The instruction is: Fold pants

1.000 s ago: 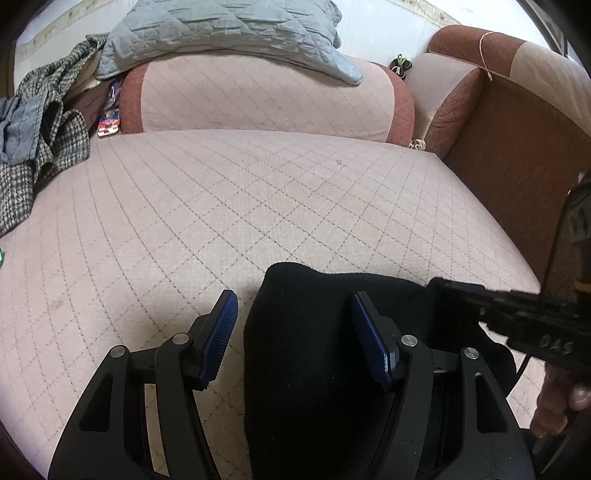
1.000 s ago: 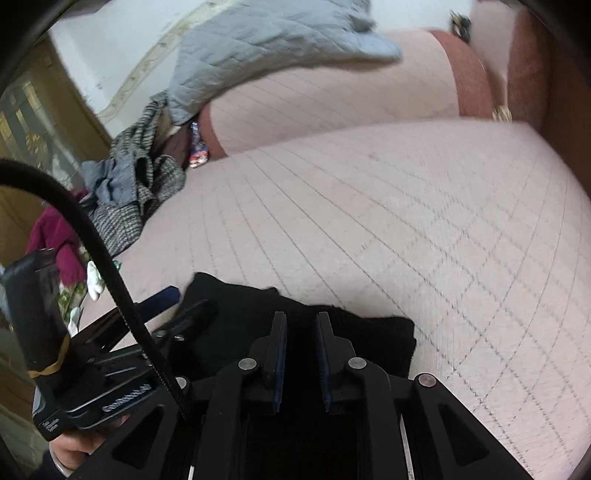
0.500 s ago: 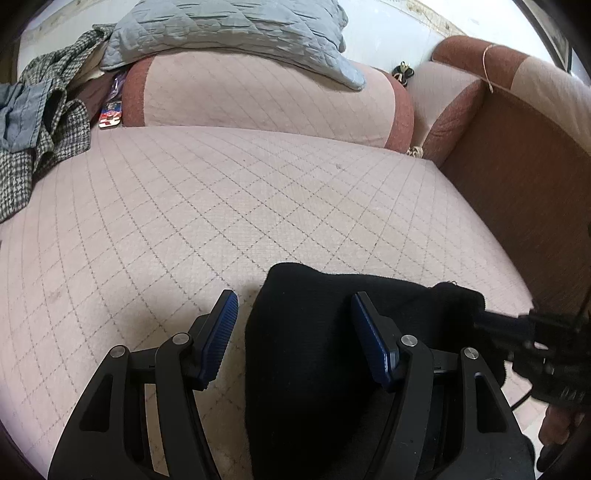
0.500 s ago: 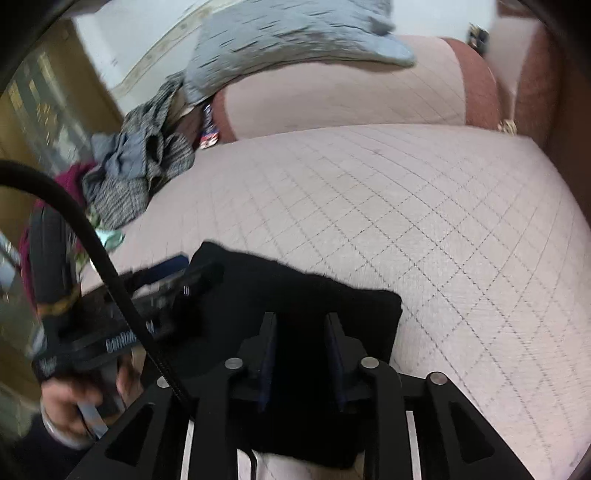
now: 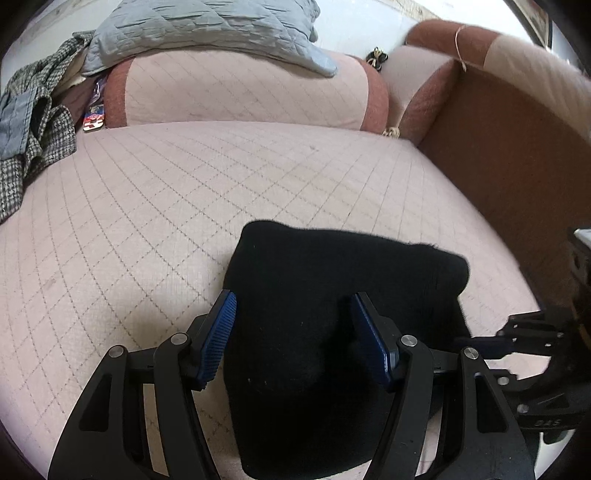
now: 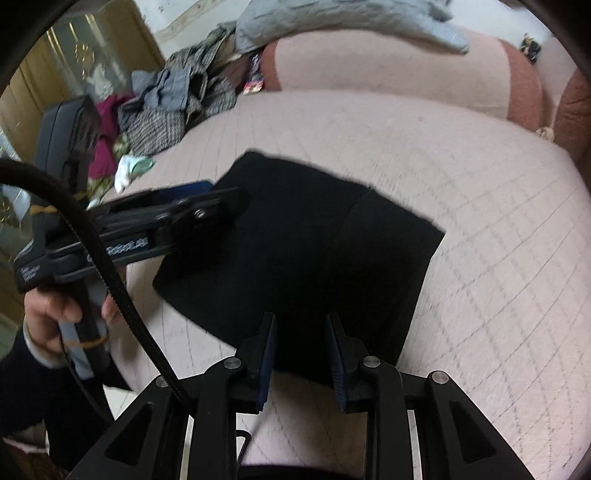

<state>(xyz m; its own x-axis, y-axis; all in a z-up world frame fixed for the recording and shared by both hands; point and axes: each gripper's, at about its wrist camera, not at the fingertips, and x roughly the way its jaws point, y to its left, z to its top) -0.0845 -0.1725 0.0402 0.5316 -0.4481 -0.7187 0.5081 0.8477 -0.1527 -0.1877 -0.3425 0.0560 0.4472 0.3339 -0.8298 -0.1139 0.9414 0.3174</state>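
pants (image 6: 295, 236) folded, on sofa (image 5: 147, 206) | containers: apparently none visible

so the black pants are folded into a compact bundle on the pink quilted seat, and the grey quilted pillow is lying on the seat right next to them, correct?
Not quite. The black pants are folded compactly on the pink quilted seat, but the grey quilted pillow is not beside them: it sits on top of the backrest cushion, well apart. The left wrist view shows it.
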